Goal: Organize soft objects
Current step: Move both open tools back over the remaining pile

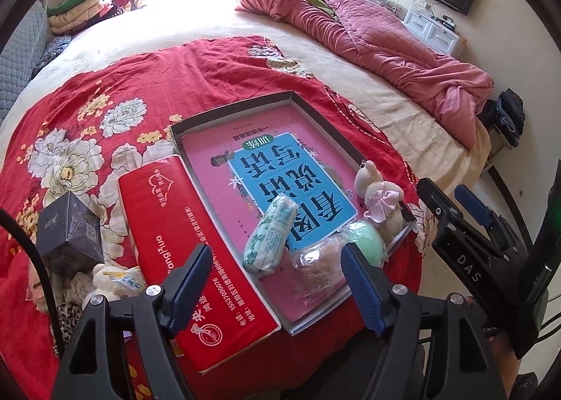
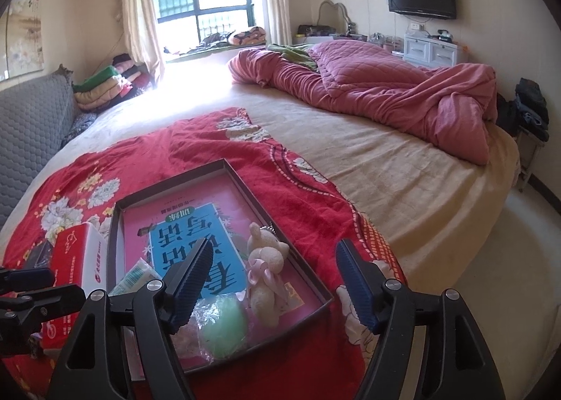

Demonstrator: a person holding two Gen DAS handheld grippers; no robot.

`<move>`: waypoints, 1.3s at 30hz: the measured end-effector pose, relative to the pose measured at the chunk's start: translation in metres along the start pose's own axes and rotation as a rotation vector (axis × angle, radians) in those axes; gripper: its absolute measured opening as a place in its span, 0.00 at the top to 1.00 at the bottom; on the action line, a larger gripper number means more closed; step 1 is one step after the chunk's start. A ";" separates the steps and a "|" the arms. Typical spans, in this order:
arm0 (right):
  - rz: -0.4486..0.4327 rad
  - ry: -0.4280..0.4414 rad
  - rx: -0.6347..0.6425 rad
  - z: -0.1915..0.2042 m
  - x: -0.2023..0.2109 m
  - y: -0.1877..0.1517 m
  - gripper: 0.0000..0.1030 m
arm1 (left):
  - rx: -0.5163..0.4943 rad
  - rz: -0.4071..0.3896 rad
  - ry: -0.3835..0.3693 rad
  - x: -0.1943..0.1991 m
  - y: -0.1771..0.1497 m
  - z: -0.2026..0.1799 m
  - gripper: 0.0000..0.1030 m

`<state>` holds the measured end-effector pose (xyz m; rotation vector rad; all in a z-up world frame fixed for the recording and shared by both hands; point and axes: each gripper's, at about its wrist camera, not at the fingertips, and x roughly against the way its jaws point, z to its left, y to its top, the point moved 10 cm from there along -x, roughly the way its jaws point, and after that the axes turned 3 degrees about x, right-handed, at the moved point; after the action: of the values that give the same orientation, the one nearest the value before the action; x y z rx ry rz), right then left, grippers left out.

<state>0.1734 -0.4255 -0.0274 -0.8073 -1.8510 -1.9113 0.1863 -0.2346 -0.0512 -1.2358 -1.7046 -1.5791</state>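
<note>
A shallow dark box (image 1: 231,107) (image 2: 168,182) lies on a red floral blanket (image 1: 105,91), with a pink and blue book in its bottom. On the book rest a green-patterned white roll (image 1: 271,235) (image 2: 136,275), a green egg-shaped sponge in plastic (image 1: 364,238) (image 2: 222,330), a beige bundle in a clear bag (image 1: 319,270) and a cream plush rabbit with a pink bow (image 1: 380,196) (image 2: 268,259). My left gripper (image 1: 277,252) hangs open over the box's near end, holding nothing. My right gripper (image 2: 275,245) is open and apart above the rabbit, also holding nothing.
A long red tissue pack (image 1: 196,259) (image 2: 75,256) lies along the box's left side. A black carton (image 1: 68,228) and small white soft items (image 1: 108,280) sit at the near left. A rumpled pink quilt (image 1: 368,32) covers the bed's far right; folded bedding (image 1: 80,4) is stacked far left.
</note>
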 end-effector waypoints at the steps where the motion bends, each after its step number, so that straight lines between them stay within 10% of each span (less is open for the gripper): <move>1: -0.014 -0.027 0.017 0.000 0.004 0.003 0.28 | 0.001 -0.003 0.001 0.002 0.000 0.001 0.27; 39: -0.161 0.267 0.132 0.152 0.124 0.062 0.25 | 0.115 -0.168 0.142 0.133 -0.016 0.119 0.21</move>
<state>0.1382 -0.2639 0.0950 -0.3511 -1.8968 -1.8614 0.1367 -0.0825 0.0297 -0.9224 -1.8188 -1.5976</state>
